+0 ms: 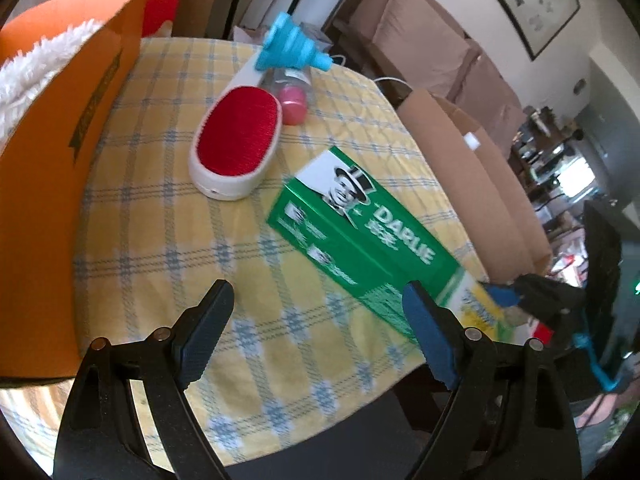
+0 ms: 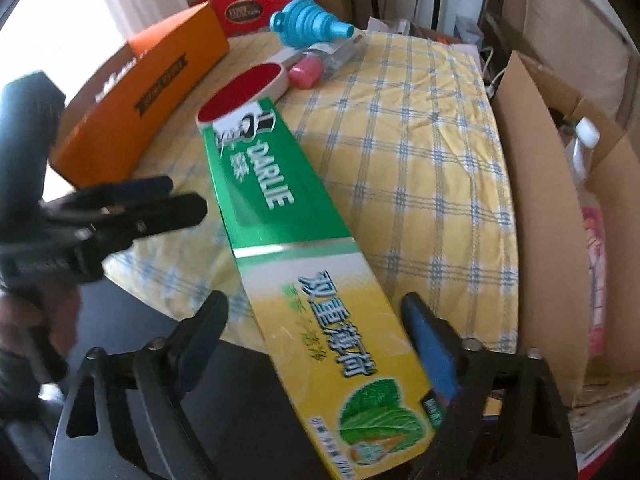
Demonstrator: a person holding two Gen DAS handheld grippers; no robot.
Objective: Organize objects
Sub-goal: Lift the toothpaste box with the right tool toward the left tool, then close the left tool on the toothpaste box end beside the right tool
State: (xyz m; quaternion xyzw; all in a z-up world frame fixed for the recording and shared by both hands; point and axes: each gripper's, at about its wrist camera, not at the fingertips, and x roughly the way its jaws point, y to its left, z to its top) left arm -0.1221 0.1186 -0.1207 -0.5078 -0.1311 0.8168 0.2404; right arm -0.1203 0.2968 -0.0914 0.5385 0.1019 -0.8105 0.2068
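Note:
A long green and yellow Darlie toothpaste box [image 2: 276, 216] lies slantwise on the yellow checked tablecloth [image 2: 420, 160], its yellow end jutting past the table's near edge. My right gripper [image 2: 314, 302] straddles that end; the right pad is at the box's edge, while a gap shows at the left pad. In the left wrist view the same box [image 1: 360, 232] lies right of centre, with the right gripper [image 1: 516, 296] at its far end. My left gripper [image 1: 318, 292] hangs open over bare cloth beside the box, nothing between its fingers.
A red-faced lint brush [image 1: 236, 144], a pink-capped bottle [image 1: 294, 102] and a blue folding funnel [image 1: 294, 46] lie at the table's far side. An orange box [image 1: 60, 168] holding white fluff stands left. An open cardboard carton [image 2: 532, 200] stands right of the table.

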